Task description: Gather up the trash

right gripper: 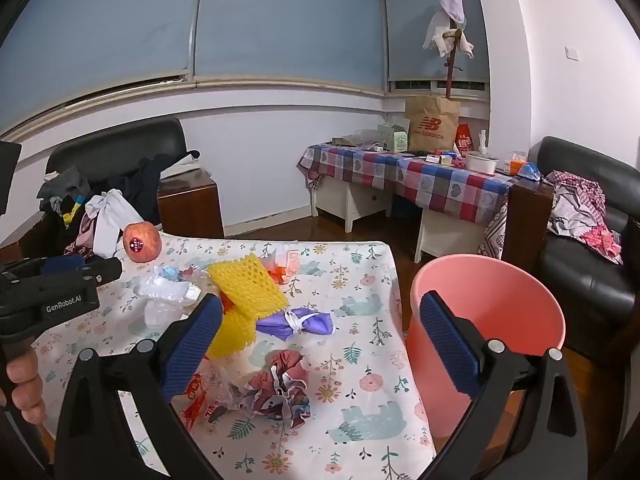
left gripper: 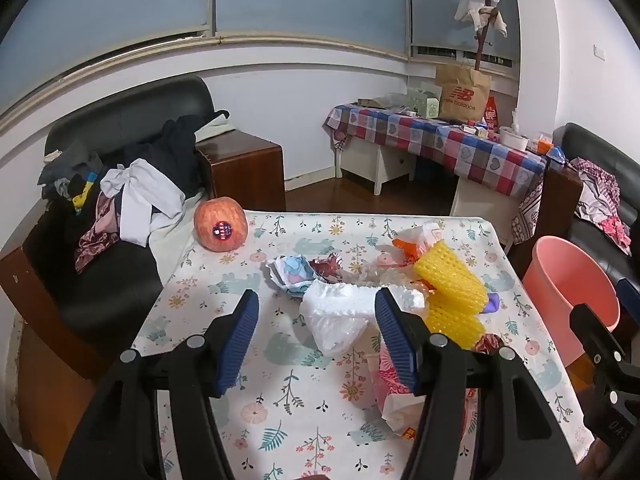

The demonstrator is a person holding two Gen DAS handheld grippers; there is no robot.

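Left hand-held gripper (left gripper: pixel 316 320) (jaws wide) over white foam (left gripper: pixel 352 300).

Even, slightly cool indoor light — soft shadows, no harsh glare. Both views are sharp, bowed at the edges, with black corners.

On the floral tablecloth we see scattered trash: yellow foam fruit netting (right gripper: pixel 244 292), folded over; a white foam net (left gripper: pixel 360 300) on a clear plastic bag (left gripper: pixel 340 330); a crumpled purple face mask (right gripper: pixel 298 322); crumpled printed paper (right gripper: pixel 280 392); and what may be a red-printed wrapper (right gripper: pixel 200 396). A pink waste bin (right gripper: pixel 488 312) stands upright beside the table, mouth open.
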